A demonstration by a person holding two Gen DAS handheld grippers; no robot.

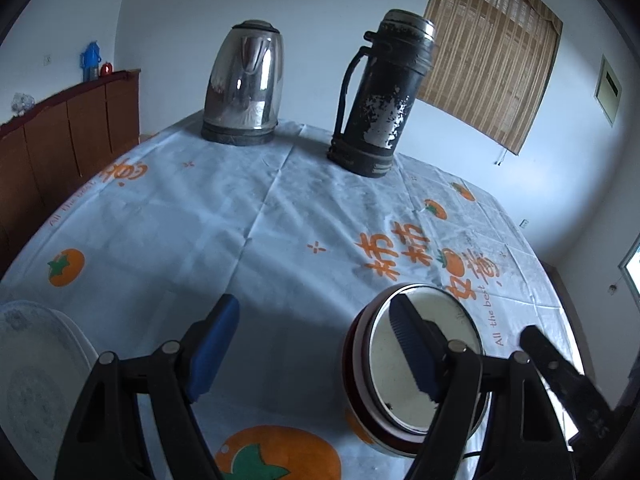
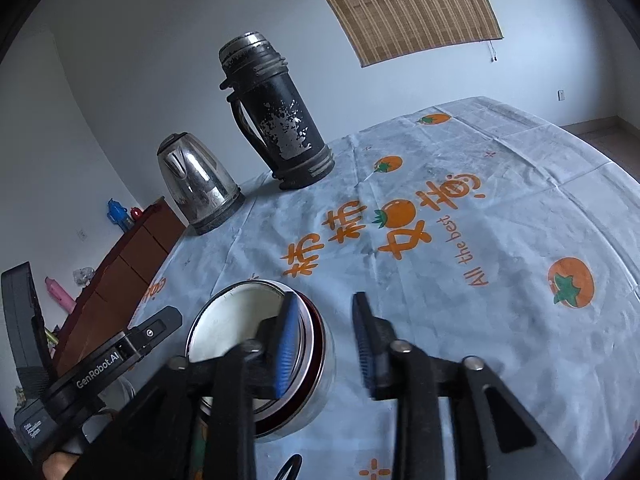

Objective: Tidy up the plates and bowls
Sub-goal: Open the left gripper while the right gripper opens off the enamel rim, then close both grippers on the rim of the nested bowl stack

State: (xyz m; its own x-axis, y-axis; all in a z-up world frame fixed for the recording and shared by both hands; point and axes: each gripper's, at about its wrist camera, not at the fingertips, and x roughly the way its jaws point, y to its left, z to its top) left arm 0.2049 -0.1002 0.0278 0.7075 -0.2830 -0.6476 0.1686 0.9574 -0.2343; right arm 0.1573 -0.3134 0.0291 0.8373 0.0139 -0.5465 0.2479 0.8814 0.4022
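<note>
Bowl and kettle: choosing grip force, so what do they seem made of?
Bowl: probably polished steel, since its outer wall and rim shine; a dark red band rings it.
Kettle: likely stainless steel with a mirror finish reflecting the room, on a dull dark base.

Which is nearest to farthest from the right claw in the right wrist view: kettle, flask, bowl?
1. Bowl: at the right claw's left finger.
2. Flask: far edge of the table, ahead.
3. Kettle: far edge, left of the flask, slightly farther.
</note>
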